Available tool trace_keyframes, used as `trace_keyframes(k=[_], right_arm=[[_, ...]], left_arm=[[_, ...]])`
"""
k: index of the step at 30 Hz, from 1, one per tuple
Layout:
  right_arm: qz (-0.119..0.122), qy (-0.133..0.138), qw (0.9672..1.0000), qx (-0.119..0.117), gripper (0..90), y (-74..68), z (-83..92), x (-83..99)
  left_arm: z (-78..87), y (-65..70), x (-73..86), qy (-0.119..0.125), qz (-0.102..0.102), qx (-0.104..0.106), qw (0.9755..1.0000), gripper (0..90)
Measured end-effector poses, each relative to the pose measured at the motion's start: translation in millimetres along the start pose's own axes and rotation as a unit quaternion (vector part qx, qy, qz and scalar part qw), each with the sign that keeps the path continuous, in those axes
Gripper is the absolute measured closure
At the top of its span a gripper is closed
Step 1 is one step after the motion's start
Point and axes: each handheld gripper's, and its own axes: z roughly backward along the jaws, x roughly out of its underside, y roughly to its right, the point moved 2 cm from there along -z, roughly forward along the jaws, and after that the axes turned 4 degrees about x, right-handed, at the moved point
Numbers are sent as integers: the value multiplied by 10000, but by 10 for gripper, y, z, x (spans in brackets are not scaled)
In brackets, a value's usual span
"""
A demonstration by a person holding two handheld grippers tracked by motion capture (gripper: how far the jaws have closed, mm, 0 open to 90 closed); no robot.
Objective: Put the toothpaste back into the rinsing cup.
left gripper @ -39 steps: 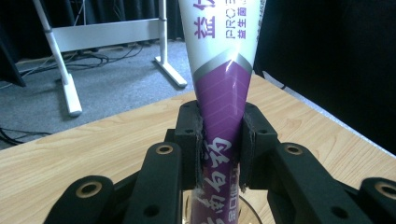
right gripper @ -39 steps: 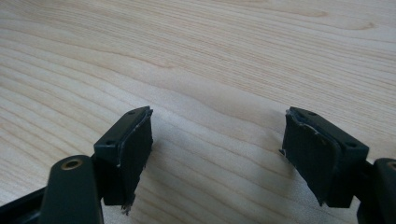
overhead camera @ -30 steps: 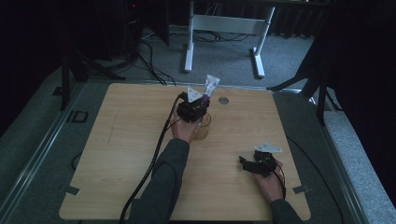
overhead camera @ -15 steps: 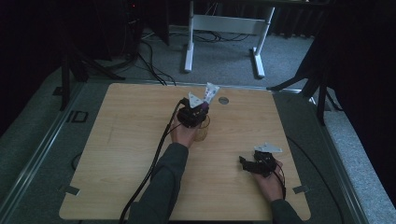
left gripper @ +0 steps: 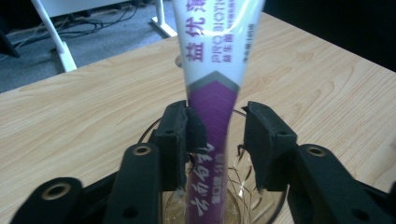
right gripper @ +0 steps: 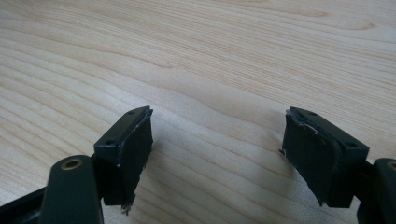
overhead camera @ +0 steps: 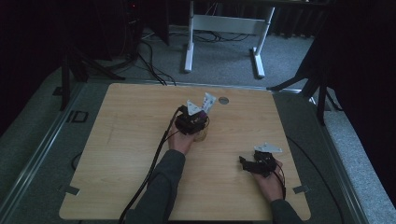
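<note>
One tube (left gripper: 212,93) between left claw (left gripper: 217,140) jaws, over glass (left gripper: 261,196)

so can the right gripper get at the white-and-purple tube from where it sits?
Probably not directly: the left gripper brackets the white-and-purple tube in the glass cup; the right gripper, jaws open, sits apart.

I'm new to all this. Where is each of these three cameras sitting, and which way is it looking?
High view: above the person's side, looking forward and down at the table; forearms, hands, both grippers show.
Left gripper view: on the left gripper, looking along its jaws at a toothpaste tube standing in a glass.
Right gripper view: on the right gripper, facing bare tabletop.
Shared: high and left views both show the tube.
</note>
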Motion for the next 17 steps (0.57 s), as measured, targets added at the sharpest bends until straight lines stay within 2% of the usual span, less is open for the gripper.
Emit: trace_keyframes(k=[4,10,13,17], right_arm=[[2,-1,10000,0,242,1,0,0],[-2,-2,10000,1,242,0,0,0],[-2,-2,10000,1,242,0,0,0],[-3,-4,10000,1,242,0,1,0]], left_arm=[[140,-24,15,193,99,-43,9998,527],[441,-100,85,492,193,-76,9986,454],[574,-207,164,480,307,-196,9982,427],[715,-390,256,264,453,-429,9977,362]])
